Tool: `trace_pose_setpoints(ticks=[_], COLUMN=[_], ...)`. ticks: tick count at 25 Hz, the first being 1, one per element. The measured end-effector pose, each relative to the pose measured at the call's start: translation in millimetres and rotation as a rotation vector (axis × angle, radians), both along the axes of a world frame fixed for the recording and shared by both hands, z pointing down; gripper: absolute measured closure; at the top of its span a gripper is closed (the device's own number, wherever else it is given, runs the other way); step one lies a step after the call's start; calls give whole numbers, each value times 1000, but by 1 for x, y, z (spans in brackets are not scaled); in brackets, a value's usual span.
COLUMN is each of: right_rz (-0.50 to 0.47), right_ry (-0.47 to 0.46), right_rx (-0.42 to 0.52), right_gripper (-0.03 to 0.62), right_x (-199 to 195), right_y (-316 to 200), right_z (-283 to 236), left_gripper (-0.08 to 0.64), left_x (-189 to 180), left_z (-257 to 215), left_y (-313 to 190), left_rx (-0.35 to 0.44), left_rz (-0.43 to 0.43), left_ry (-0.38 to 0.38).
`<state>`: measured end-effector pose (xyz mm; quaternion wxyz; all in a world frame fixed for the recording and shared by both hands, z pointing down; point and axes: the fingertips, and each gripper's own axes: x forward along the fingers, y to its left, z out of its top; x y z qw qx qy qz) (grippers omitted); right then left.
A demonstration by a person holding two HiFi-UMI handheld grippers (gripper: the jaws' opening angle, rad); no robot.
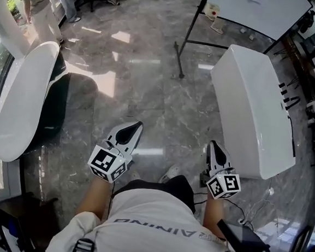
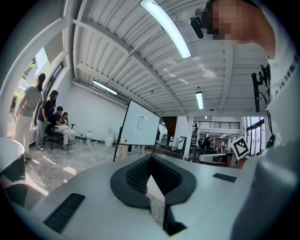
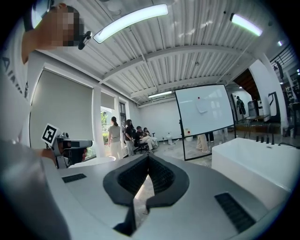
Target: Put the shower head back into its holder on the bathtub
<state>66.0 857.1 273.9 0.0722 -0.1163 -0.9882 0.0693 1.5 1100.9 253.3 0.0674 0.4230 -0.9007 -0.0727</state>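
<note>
- Left gripper [image 1: 139, 125], grey with black pads: jaws together, empty, above grey marble floor [image 1: 164, 107].
- Right gripper [image 1: 213, 145]: jaws together, empty.
- White rectangular bathtub [image 1: 252, 103]: right of both grippers, black fittings [image 1: 288, 96] on its far rim; shower head not discernible.

The left tongs [image 2: 150, 157] point level across a big room, their jaws closed tip to tip with nothing between them; the black ribbed pads [image 2: 133, 176] spread back from the meeting point in a V. Beyond the tips a whiteboard [image 2: 140, 124] stands on a dark stand on the grey stone floor [image 2: 70, 161]. At far left one person [image 2: 29, 112] stands beside others seated [image 2: 58, 124] near a white wall. Long lamps [image 2: 166, 28] run along the ribbed ceiling. At right a cube [image 2: 240, 146] with a square marker shows past a white shirt [image 2: 283, 98].
</note>
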Motion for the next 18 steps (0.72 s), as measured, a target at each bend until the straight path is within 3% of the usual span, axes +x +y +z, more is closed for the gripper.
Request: trace_pose_setpoints(ticks=[4, 10, 18], right_rz=[54, 50, 142], right_ry=[-1, -25, -50], right_rx=[-27, -57, -130], right_gripper=[584, 584, 584], right_x=[-13, -52, -94], right_y=[-25, -70, -199], right_z=[4, 1, -11], left_gripper=[546, 546, 545], left_x=[-19, -54, -106], left_z=[2, -10, -23], left_y=[-25, -91, -215], left_rx=[-14, -41, -34], left_rz=[39, 82, 144], left_ry=[-4, -19, -13])
